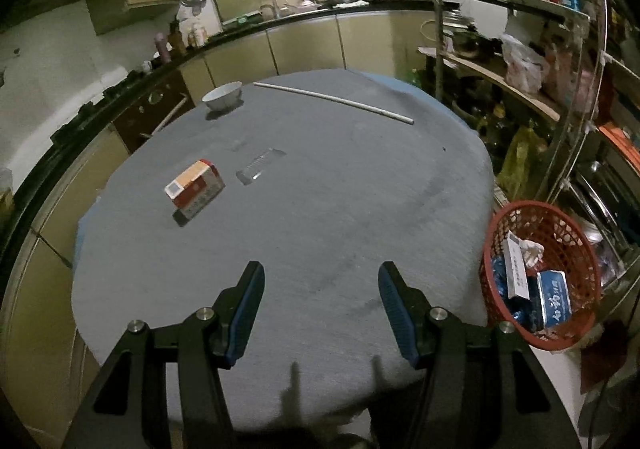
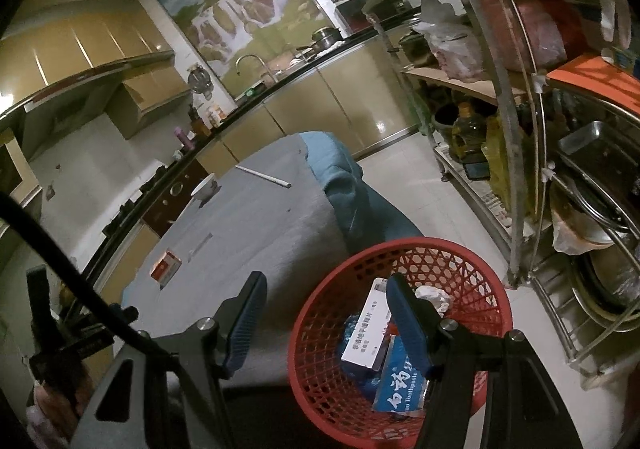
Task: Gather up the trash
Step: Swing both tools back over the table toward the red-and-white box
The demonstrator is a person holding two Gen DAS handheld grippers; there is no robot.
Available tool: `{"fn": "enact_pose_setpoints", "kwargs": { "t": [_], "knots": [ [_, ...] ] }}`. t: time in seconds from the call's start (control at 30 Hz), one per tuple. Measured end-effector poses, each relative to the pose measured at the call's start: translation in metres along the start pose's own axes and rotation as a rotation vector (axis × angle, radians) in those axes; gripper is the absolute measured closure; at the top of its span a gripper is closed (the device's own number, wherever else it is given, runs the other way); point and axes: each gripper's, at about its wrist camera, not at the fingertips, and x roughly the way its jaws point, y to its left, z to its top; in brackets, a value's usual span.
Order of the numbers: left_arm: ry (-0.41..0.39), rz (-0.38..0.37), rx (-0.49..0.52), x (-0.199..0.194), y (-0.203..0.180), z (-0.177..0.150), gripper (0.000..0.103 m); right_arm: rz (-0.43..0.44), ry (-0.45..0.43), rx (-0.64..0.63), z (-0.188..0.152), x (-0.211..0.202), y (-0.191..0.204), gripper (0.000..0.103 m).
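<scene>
Left wrist view shows the table (image 1: 320, 209) under a grey cloth, with the red basket (image 1: 496, 249) just beside its right edge. Trash already lies in the basket: a toothpaste box (image 2: 400, 385), a white carton (image 2: 366, 337) and crumpled paper (image 2: 434, 297). On the cloth sit a long white stick (image 1: 332, 99) at the far side, a bowl (image 1: 222, 95), a red-and-white box (image 1: 195, 187) and a clear wrapper (image 1: 260, 165) just beside it. The left gripper (image 1: 320, 305) hangs over bare cloth, jaws spread and empty. The right gripper (image 2: 324, 317) is spread and empty too, one finger over the basket.
</scene>
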Motion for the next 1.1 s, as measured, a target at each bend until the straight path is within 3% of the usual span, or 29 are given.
{"fn": "enact_pose_setpoints", "kwargs": {
  "t": [0.33, 0.63, 1.1],
  "knots": [
    [-0.031, 0.046, 0.006, -0.006, 0.01, 0.002, 0.041, 0.009, 0.018, -0.02, -0.001, 0.006, 0.008, 0.037],
    [0.034, 0.065, -0.088, 0.015, 0.05, -0.005, 0.041, 0.048, 0.063, -0.072, 0.006, 0.029, 0.035, 0.037],
    [0.06, 0.199, -0.234, 0.041, 0.149, -0.031, 0.041, 0.163, 0.229, -0.221, 0.011, 0.124, 0.147, 0.037]
  ]
}}
